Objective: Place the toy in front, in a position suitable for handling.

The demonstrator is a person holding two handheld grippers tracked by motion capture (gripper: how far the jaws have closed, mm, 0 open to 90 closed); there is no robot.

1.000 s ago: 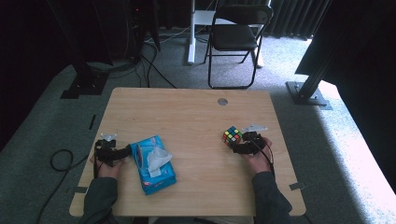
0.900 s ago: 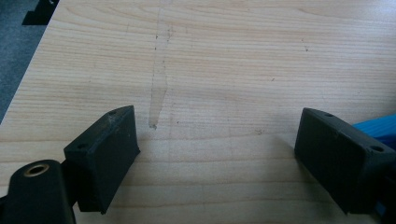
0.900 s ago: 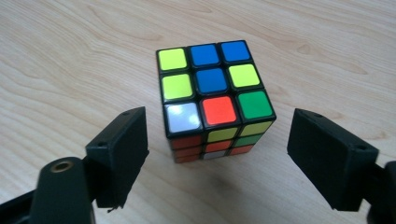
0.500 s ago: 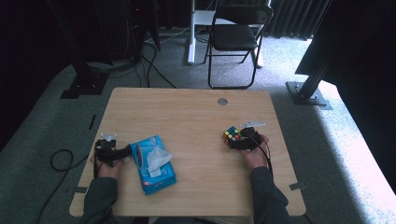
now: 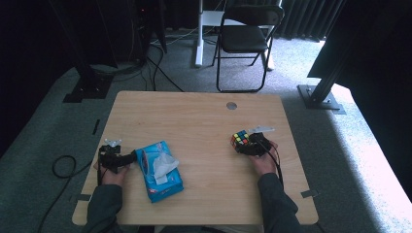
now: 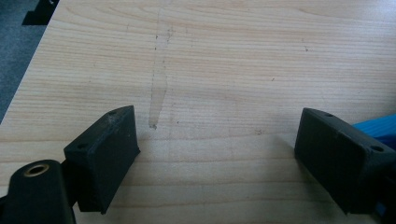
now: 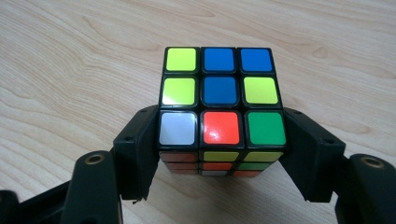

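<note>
Two claws are at work on the desk (image 5: 194, 121), and the step in hand looks like the pick-up of the Rubik's cube (image 7: 219, 100) by the right claw (image 7: 222, 154). In the right gripper view the cube sits between that claw's two black jaws, its near bottom row level with the pads; the jaws have just been closing around it, and both pads appear to lie against the cube's side faces, though I cannot be sure how firmly they press. The cube rests on the wood, not lifted. In the high view the right claw (image 5: 250, 145) lies on the near side of the cube (image 5: 239, 141), toward the person, with the grey three-cornered plate just beyond it. The left claw (image 6: 215, 154) stands wide apart with nothing but bare wood between its jaws; a blue tissue pack (image 6: 380, 128) shows just outside its right jaw. From above, the left claw (image 5: 128, 158) sits right beside that tissue pack (image 5: 160, 170), which has a white tissue poking out of its top. My judgement is that the next move calls for the right claw to finish squeezing until the cube is firmly clamped, evenly across its faces so a layer does not twist, and then to raise it straight up off the desk while the left claw waits.
</note>
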